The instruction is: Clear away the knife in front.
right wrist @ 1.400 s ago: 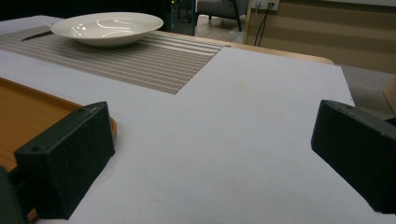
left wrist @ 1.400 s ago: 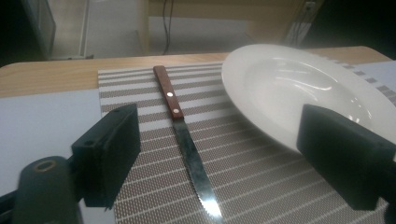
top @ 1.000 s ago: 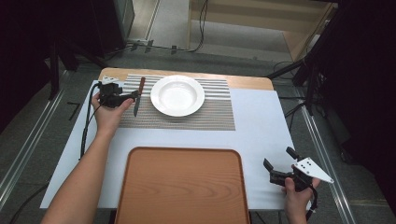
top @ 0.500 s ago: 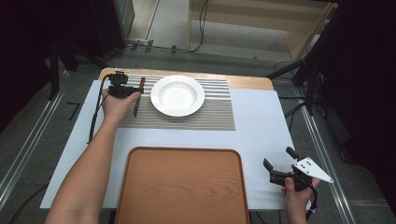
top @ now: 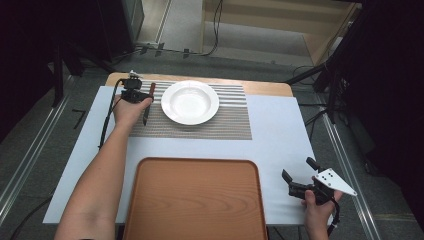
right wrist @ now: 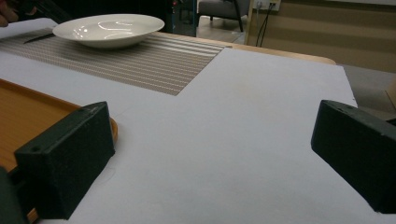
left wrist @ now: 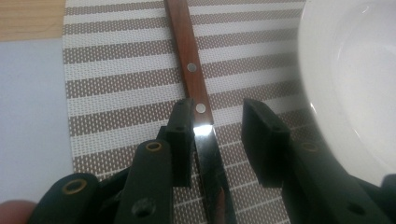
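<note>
Knife (left wrist: 196, 88) lengthwise, handle probably away

The left forearm stretched far forward and the hand held the left tool (top: 141, 95) low, tips down; its jaws had just been closing, one pad (left wrist: 183, 135) nearer than the other. The right tool (top: 296, 179) rested near the body, jaws spread wide.

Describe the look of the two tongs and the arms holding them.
Both tongs, left and right, are black with blocky square pads and brass-ringed pivot holes. A black cable trails from the left one; the right carries a grey three-cornered plate with dark dots. Both forearms are bare, no sleeves.
</note>
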A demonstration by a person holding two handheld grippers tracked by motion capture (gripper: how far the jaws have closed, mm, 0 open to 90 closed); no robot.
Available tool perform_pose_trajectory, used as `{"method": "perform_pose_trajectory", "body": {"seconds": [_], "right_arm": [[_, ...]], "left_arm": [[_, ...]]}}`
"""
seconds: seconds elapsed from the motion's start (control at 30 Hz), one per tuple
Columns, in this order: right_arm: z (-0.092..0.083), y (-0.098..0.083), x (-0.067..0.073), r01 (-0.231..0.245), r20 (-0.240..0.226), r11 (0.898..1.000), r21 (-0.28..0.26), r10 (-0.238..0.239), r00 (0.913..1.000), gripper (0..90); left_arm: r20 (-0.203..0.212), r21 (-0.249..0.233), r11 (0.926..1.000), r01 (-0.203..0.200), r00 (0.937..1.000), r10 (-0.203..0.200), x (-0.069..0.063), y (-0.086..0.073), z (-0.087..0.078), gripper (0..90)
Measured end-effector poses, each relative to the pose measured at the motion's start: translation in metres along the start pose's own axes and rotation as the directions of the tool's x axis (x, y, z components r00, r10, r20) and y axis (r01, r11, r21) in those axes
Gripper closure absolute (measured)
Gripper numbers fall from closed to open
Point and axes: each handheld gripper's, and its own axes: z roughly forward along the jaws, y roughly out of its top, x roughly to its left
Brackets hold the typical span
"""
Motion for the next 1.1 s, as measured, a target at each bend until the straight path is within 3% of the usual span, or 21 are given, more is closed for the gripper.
{"method": "perform_pose_trajectory", "body": {"seconds": [0.03, 0.2, 0.27, 0.53, 0.67, 0.73, 1.1], "right_arm": [[0.000, 0.000, 0.000, 0.000, 0.000, 1.000, 0.000, 0.000, 1.0000, 0.0], [0.000, 0.000, 0.000, -0.001, 0.000, 1.000, 0.000, 0.001, 1.0000, 0.0], [0.000, 0.000, 0.000, 0.001, -0.001, 1.000, -0.001, -0.001, 1.0000, 0.0], [0.000, 0.000, 0.000, 0.000, 0.002, 1.000, -0.002, 0.000, 1.0000, 0.0], [0.000, 0.000, 0.000, 0.002, 0.002, 1.000, -0.002, -0.002, 1.0000, 0.0], [0.000, 0.000, 0.000, 0.002, 0.003, 1.000, -0.001, -0.002, 1.0000, 0.0], [0.001, 0.000, 0.000, 0.000, 0.000, 1.000, -0.001, 0.000, 1.0000, 0.0]], "left_arm": [[-0.022, 0.005, 1.0000, -0.007, 0.9997, 0.007, -0.001, 0.002, 0.002, 65.1], [-0.037, 0.033, 0.9994, -0.004, 0.9993, 0.005, -0.002, 0.004, 0.006, 69.4], [-0.073, 0.056, 0.9979, -0.032, 0.9967, 0.036, -0.005, 0.005, 0.010, 69.7], [-0.096, 0.056, 0.9984, -0.005, 0.9953, 0.010, -0.005, 0.008, 0.017, 70.5], [-0.105, 0.058, 0.9982, -0.012, 0.9943, 0.018, -0.006, 0.009, 0.018, 75.0], [-0.121, 0.072, 0.9965, -0.041, 0.9915, 0.050, -0.008, 0.009, 0.018, 76.2], [-0.111, 0.081, 0.9910, -0.106, 0.9872, 0.115, -0.012, 0.008, 0.007, 76.8]]}}
